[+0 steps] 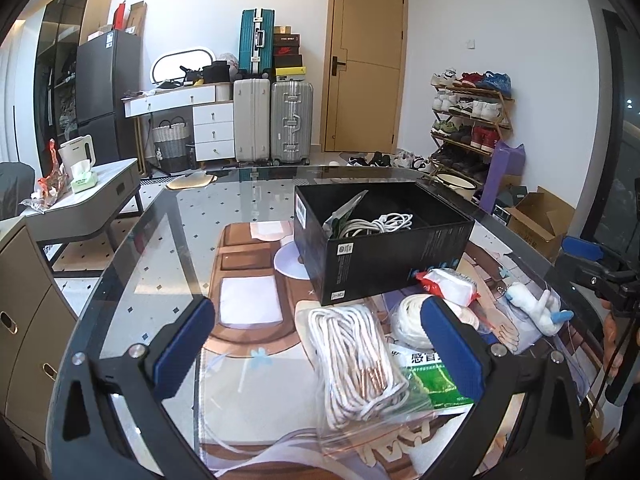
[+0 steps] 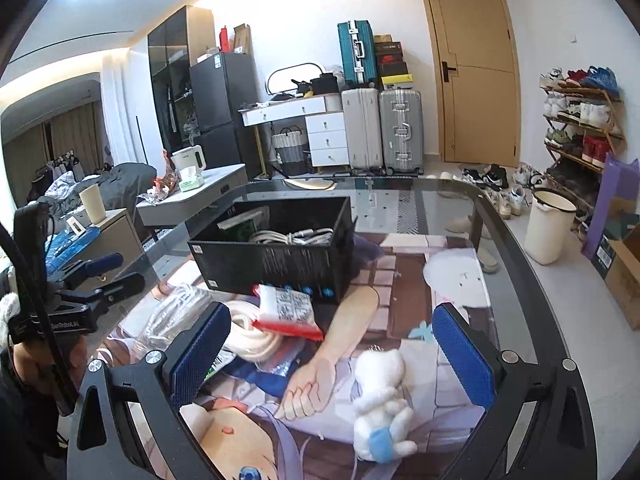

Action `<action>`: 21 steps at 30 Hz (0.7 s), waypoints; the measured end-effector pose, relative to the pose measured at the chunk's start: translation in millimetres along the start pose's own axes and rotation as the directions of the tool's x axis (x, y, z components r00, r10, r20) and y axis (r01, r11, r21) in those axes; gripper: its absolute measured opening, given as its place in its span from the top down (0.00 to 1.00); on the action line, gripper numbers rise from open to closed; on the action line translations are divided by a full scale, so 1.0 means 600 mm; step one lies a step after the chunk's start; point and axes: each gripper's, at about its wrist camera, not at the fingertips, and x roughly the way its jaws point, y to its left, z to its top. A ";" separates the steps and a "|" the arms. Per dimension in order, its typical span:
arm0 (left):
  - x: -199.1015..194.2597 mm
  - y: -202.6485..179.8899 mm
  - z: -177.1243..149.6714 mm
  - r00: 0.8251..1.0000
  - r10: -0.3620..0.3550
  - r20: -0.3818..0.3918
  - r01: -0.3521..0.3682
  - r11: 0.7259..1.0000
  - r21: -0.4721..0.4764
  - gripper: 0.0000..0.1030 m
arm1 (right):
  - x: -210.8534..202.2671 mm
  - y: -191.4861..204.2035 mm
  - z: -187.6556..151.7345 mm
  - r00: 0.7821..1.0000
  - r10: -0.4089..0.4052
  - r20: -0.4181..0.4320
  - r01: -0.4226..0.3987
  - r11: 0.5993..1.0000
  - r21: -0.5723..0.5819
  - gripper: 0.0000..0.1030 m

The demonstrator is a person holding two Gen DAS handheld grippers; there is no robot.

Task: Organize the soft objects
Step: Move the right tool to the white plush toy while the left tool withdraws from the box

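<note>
A black box (image 1: 384, 256) stands on the glass table (image 1: 168, 240) and holds a coiled white cable (image 1: 376, 224) and a packet. In front of it lie a clear bag of white rope (image 1: 356, 364), a coiled white strap (image 1: 408, 320), a red-edged wipes pack (image 1: 448, 284), a green packet (image 1: 436, 380) and a white plush toy (image 1: 536, 304). My left gripper (image 1: 320, 352) is open, above the rope bag. My right gripper (image 2: 332, 352) is open, with the plush toy (image 2: 380, 396) lying between its fingers. The box (image 2: 276, 252), wipes pack (image 2: 286, 308) and strap (image 2: 256, 336) also show there.
A printed mat (image 2: 400, 280) covers the table's near part. Around the table are a grey side table (image 1: 96, 200), a cabinet (image 1: 24, 320), suitcases (image 1: 272, 120), a shoe rack (image 1: 468, 120), a white bucket (image 2: 548, 228) and a cardboard box (image 1: 536, 220).
</note>
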 end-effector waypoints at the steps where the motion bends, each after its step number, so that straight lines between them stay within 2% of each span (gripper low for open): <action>1: 0.001 0.001 -0.002 1.000 0.001 -0.002 -0.001 1.000 -0.001 0.00 | 0.000 0.000 -0.002 1.000 -0.004 -0.006 0.004 1.000 0.000 0.01; 21: 0.013 -0.008 -0.023 0.999 0.009 -0.047 -0.008 1.000 0.026 0.00 | 0.011 -0.003 -0.035 0.995 -0.055 -0.078 0.053 0.998 -0.024 0.01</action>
